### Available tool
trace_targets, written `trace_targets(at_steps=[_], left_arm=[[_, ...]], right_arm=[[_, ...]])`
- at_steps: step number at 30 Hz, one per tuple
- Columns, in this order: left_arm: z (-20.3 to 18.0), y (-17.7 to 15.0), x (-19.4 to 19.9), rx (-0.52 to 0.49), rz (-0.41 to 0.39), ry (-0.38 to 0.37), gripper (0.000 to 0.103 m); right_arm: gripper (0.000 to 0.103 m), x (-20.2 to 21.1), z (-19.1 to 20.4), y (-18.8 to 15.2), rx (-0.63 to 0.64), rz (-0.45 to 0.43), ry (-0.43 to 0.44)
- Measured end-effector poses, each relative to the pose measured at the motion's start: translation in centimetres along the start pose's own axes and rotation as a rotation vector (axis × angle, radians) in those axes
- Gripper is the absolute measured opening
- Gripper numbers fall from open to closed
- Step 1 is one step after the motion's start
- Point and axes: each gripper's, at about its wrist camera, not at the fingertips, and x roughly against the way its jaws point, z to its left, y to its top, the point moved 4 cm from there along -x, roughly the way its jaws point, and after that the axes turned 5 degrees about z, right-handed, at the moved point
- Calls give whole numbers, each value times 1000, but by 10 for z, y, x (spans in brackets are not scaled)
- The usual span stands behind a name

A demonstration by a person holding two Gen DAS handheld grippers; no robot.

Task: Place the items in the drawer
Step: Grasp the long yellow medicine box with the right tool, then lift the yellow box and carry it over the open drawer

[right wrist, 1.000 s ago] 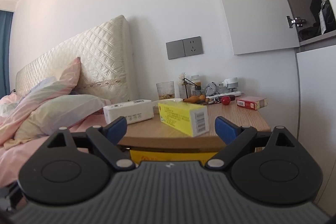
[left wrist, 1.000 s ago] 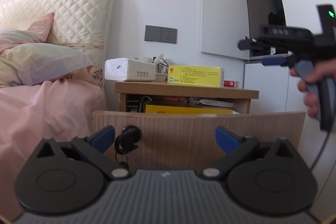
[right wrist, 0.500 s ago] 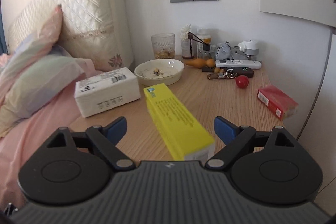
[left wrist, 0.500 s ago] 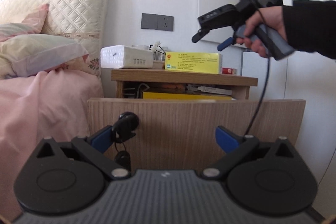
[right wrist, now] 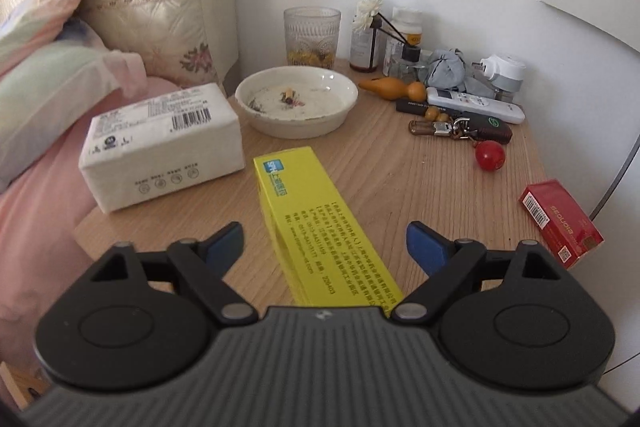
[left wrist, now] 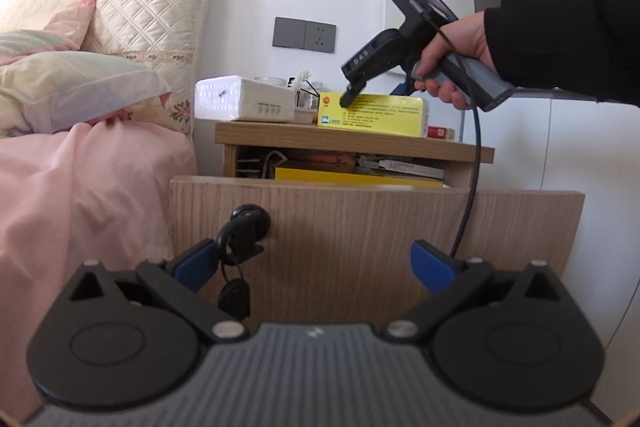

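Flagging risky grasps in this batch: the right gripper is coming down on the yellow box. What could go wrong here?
The right gripper is open, its jaws straddling the yellow box, which lies skewed to them; closing may twist or slide it rather than grip it.
The box is long; held by one end, it could sag or swing.
The tissue pack and white bowl lie close by, so a pushed box might bump them.

Bright, soft daylight; fisheye edges bend, slight motion blur.
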Motion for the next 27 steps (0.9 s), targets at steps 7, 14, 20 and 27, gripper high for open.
trace_targets(at_steps=[7, 14, 20, 27], left_arm=[[0, 0, 1, 18, -2, -14, 103], [-1, 2, 1, 24, 1, -13, 103], [-1, 2, 0, 33, -3, -9, 103], [-2, 2, 0, 32, -5, 1, 103]], right_arm=[[67, -8, -5, -4, -10, 39, 12], [43, -6, -7, -9, -40, 44, 43], [43, 10, -9, -9, -29, 15, 36], [43, 43, -7, -11, -7, -34, 74]])
